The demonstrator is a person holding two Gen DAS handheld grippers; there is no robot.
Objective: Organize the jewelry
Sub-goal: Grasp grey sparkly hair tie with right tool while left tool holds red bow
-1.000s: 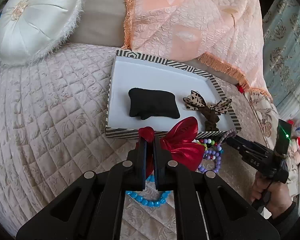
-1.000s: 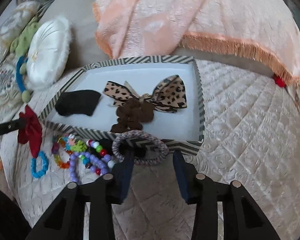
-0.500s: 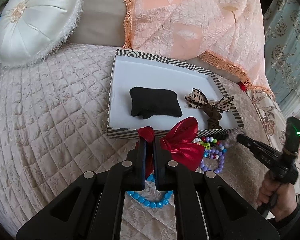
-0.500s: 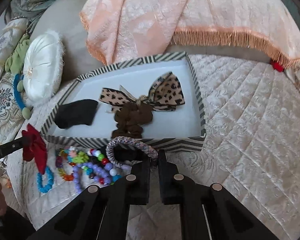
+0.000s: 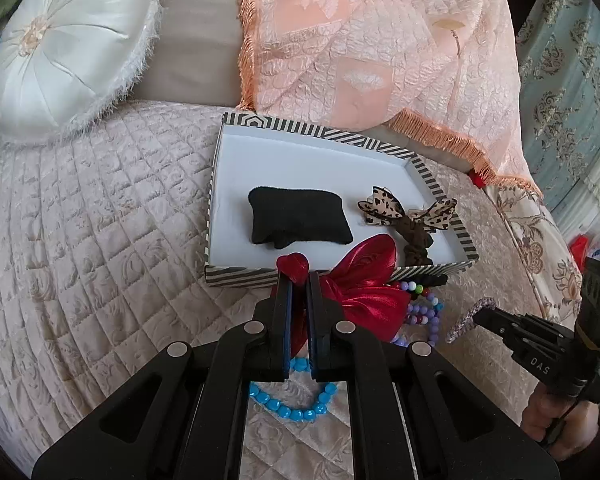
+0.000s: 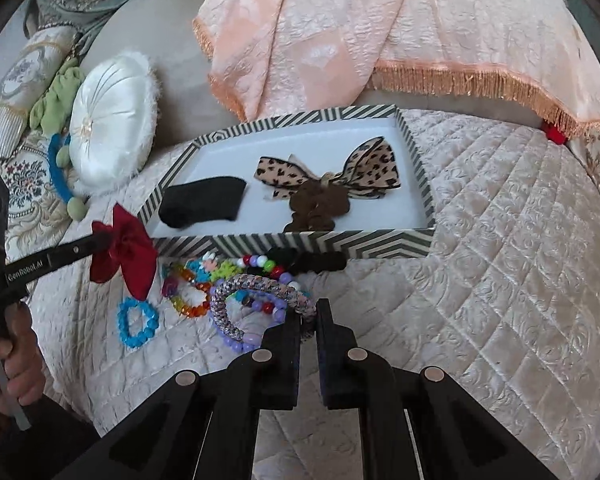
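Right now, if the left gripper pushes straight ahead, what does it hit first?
Probably the tray's near striped wall. The left gripper, shut on the red bow, points at it, with the black cushion just beyond. Height over the wall is unclear.

The striped tray [image 6: 296,242] has open white floor along its far side and in its near-left corner — the black pad [image 6: 204,202] and leopard bow [image 6: 364,168] take up the middle. In front of its near wall the bead bracelets [image 6: 220,280] crowd the bed [image 6: 500,240], while the quilt to the right lies bare.
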